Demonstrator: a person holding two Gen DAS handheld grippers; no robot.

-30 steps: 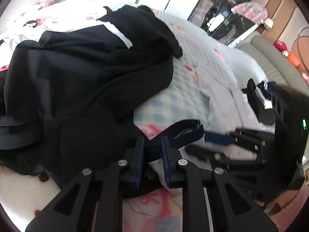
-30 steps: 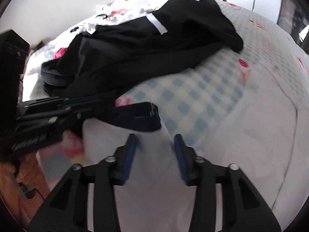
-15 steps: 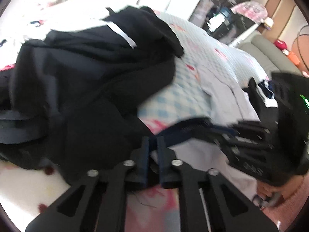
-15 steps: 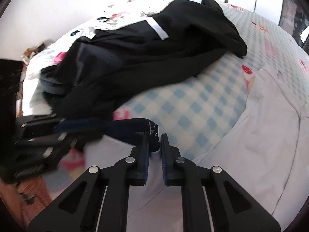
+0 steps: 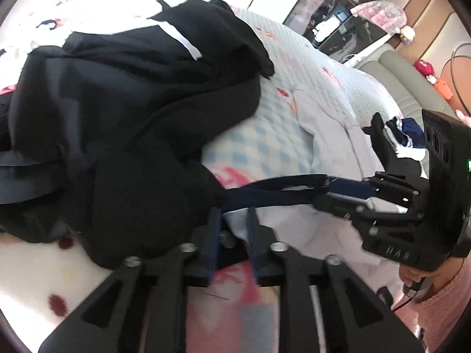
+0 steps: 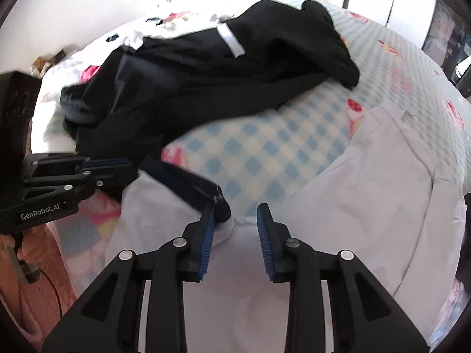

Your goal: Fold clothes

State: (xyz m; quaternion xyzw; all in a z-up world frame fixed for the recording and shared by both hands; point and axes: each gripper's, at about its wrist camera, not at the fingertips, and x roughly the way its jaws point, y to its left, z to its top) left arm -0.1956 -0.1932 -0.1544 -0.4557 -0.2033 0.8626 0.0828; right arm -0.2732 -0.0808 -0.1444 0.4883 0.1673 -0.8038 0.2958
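A white garment (image 6: 368,206) with a navy collar band (image 6: 182,182) lies on the checked bed sheet (image 6: 265,153). My right gripper (image 6: 235,226) hovers over the collar's end. Its jaws are opening; the navy band touches the left pad and white cloth lies in the gap unpressed. In the left wrist view my left gripper (image 5: 232,229) sits at the other end of the collar band (image 5: 273,191). Its jaws are opening too, with white cloth loose between them. The right gripper (image 5: 326,195) meets the band from the right.
A heap of black clothes (image 5: 132,103) with a white stripe covers the bed's left and far side. Small dark and white items (image 5: 409,135) lie at the bed's right edge. Beyond are a grey sofa (image 5: 391,82) and a dark cabinet (image 5: 338,14). A pink sleeve (image 5: 441,282) is lower right.
Half a second ago both grippers were pinched shut on the navy collar band. Now both pairs of jaws stand apart and the band lies slack between the grippers.
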